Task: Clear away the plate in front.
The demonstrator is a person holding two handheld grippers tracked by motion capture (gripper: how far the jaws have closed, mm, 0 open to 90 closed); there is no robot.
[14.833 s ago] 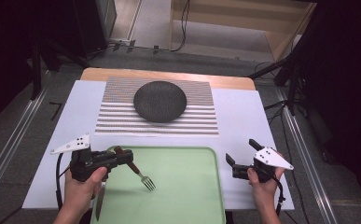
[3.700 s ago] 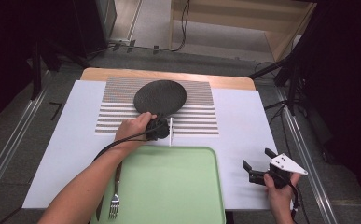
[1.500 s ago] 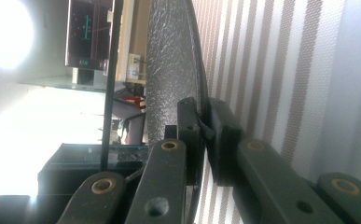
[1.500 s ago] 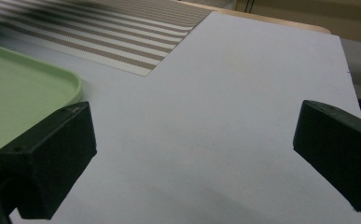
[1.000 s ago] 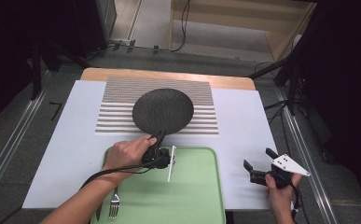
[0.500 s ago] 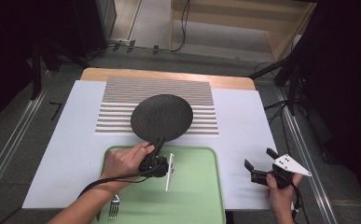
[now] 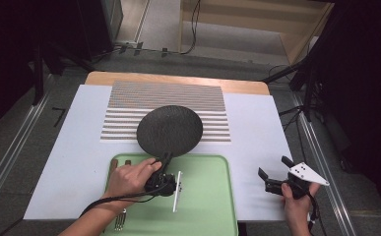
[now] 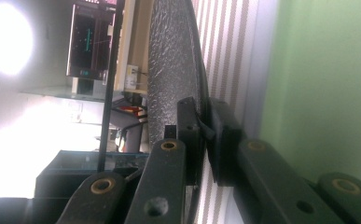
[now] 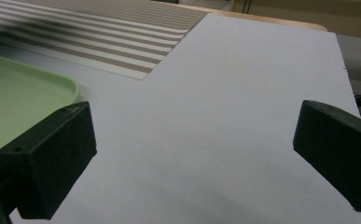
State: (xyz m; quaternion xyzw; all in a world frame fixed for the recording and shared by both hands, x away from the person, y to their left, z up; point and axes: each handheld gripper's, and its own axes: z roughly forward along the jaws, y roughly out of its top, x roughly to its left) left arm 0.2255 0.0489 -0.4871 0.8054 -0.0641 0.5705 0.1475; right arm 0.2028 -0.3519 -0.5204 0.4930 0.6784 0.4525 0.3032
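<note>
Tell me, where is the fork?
In the high view, the fork lies at the near left corner of the green tray, just beside the person's left forearm.

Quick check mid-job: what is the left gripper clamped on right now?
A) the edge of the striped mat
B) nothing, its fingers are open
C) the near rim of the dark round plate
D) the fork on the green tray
C: in the left gripper view the left gripper has its fingers closed on either side of the rim of the dark plate, while the fork lies on the green tray.
</note>
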